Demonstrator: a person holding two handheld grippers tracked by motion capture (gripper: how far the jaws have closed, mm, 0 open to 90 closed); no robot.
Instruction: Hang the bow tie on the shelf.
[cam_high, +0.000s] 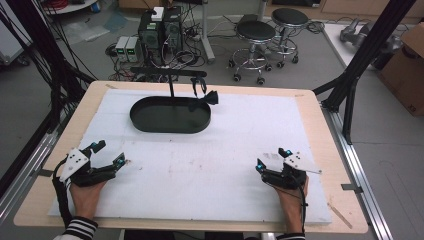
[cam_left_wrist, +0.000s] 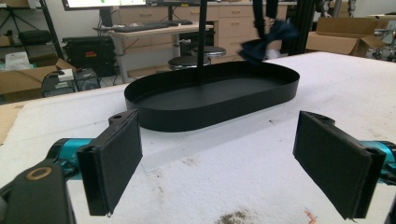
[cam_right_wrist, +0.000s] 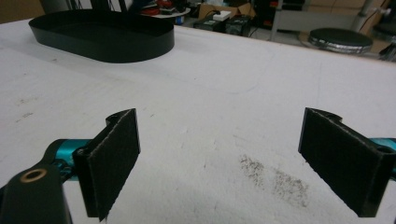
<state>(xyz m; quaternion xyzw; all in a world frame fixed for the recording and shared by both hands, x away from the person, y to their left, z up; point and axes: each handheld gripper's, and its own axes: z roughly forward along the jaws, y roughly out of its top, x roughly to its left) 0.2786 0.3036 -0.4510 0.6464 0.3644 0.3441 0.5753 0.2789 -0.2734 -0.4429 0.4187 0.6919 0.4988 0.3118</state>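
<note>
A black oval tray (cam_high: 170, 129) stands on the white mat at the back centre of the table. A thin black T-shaped stand (cam_high: 171, 85) rises from it, and a dark bow tie (cam_high: 210, 97) hangs from the right end of its bar, over the tray's right rim. My left gripper (cam_high: 111, 152) rests at the front left, open and holding nothing. My right gripper (cam_high: 272, 158) lies at the front right, also open and holding nothing. In the left gripper view, the tray (cam_left_wrist: 210, 114) and bow tie (cam_left_wrist: 268, 39) lie ahead of the open jaws (cam_left_wrist: 217, 158). The right gripper view has its jaws (cam_right_wrist: 219, 158) wide over bare mat, with the tray (cam_right_wrist: 116, 46) far off to the left.
The white mat (cam_high: 225, 150) covers most of the wooden table (cam_high: 330, 150). A grey smudge (cam_right_wrist: 275, 179) marks the mat near the right gripper. Beyond the table are two stools (cam_high: 255, 35), computer towers (cam_high: 160, 30), cables and a cardboard box (cam_high: 407, 65).
</note>
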